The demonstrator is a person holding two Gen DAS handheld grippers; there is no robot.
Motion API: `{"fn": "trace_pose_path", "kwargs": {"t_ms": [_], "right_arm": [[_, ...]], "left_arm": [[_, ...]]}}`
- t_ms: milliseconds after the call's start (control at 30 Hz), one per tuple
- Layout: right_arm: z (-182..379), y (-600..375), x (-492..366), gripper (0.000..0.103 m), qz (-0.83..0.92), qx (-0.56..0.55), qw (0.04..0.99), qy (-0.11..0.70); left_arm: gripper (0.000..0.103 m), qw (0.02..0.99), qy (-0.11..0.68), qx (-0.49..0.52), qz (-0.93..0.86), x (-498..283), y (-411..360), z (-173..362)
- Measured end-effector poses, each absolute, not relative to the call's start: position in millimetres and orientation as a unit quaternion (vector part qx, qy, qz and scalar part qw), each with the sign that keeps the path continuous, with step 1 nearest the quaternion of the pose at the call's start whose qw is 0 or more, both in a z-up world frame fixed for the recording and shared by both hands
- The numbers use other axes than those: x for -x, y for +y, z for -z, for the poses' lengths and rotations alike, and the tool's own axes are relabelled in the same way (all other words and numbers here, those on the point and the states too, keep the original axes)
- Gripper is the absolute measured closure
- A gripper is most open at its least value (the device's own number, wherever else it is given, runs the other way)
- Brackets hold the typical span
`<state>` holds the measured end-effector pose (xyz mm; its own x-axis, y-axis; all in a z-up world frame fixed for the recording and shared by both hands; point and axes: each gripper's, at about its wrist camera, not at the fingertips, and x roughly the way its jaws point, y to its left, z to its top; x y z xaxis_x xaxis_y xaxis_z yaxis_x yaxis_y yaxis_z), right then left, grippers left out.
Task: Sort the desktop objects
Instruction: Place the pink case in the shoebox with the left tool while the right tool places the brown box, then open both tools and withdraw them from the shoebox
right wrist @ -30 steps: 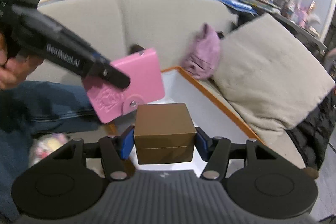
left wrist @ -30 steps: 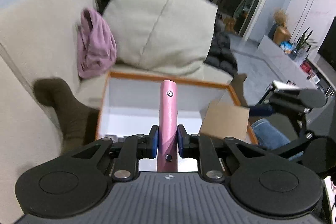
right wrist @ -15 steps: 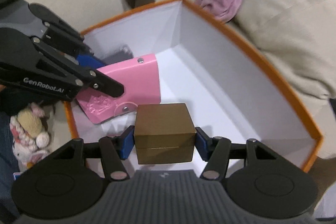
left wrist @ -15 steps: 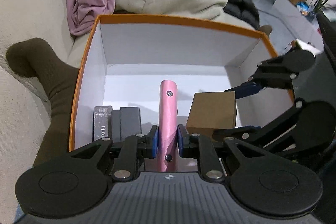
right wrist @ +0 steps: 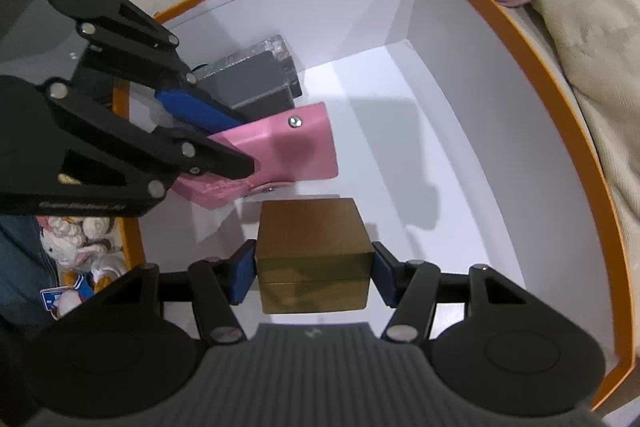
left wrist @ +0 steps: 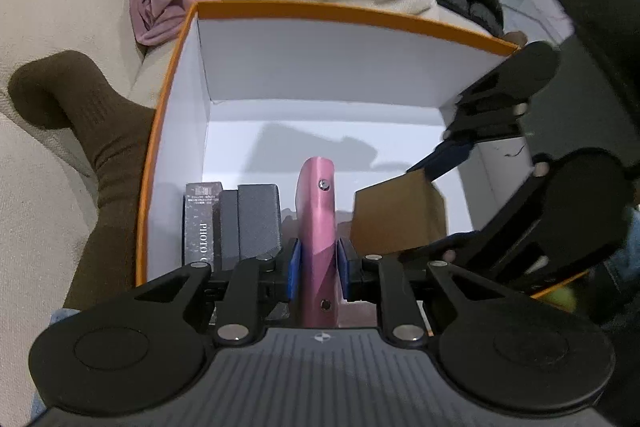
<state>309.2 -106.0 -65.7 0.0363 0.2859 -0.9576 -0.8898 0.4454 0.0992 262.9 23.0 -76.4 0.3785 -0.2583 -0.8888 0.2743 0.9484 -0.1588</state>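
Holding the pink case (left wrist: 318, 227) on edge, its long axis pointing forward, the left tool (left wrist: 318, 263) hangs inside the orange box (left wrist: 168, 99), just left of the brown box (right wrist: 312, 251) clamped by the right tool (right wrist: 312, 273).

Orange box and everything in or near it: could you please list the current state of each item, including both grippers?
Orange box: open, no lid on it.
Pink case: snapped shut, held on edge inside the box.
Brown box: lid closed, held upright low in the box.
Dark boxes: standing together by the left wall.
Left gripper: shut on the pink case.
Right gripper: shut on the brown box.
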Motion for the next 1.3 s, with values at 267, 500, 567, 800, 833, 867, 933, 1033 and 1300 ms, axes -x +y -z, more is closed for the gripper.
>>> {"fn": "trace_pose_path", "kwargs": {"t_ms": [267,500,567,800,833,867,933,1033,1300], "right_arm": [[66,-84,-312,0.042,-0.446,0.309,0.643,0.54],[66,-69,-314,0.042,-0.443,0.334,0.623,0.551],[66,-66,-314,0.041,-0.442,0.335,0.623,0.552],[60,-68,-319,0.041,-0.441,0.314,0.634,0.552],[58,-70,-319,0.039,-0.441,0.307,0.638,0.552],[54,-73,-320,0.037,-0.442,0.299,0.642,0.55],[44,-80,-320,0.036,-0.443,0.285,0.656,0.541],[31,-96,-320,0.038,-0.438,0.267,0.674,0.532],[40,-126,-316,0.046,-0.408,0.298,0.673,0.54]], "left_arm": [[0.076,0.867,0.476,0.039,0.146,-240,61,44],[0.075,0.886,0.445,0.078,0.106,-235,91,40],[0.075,0.887,0.442,0.087,0.107,-232,95,39],[0.075,0.888,0.433,0.102,0.115,-229,101,42],[0.075,0.889,0.43,0.104,0.115,-229,102,42],[0.075,0.891,0.427,0.106,0.116,-228,102,42],[0.075,0.892,0.423,0.106,0.116,-227,103,40],[0.075,0.898,0.413,0.1,0.111,-223,103,37],[0.075,0.898,0.416,0.107,0.099,-225,109,39]]}}
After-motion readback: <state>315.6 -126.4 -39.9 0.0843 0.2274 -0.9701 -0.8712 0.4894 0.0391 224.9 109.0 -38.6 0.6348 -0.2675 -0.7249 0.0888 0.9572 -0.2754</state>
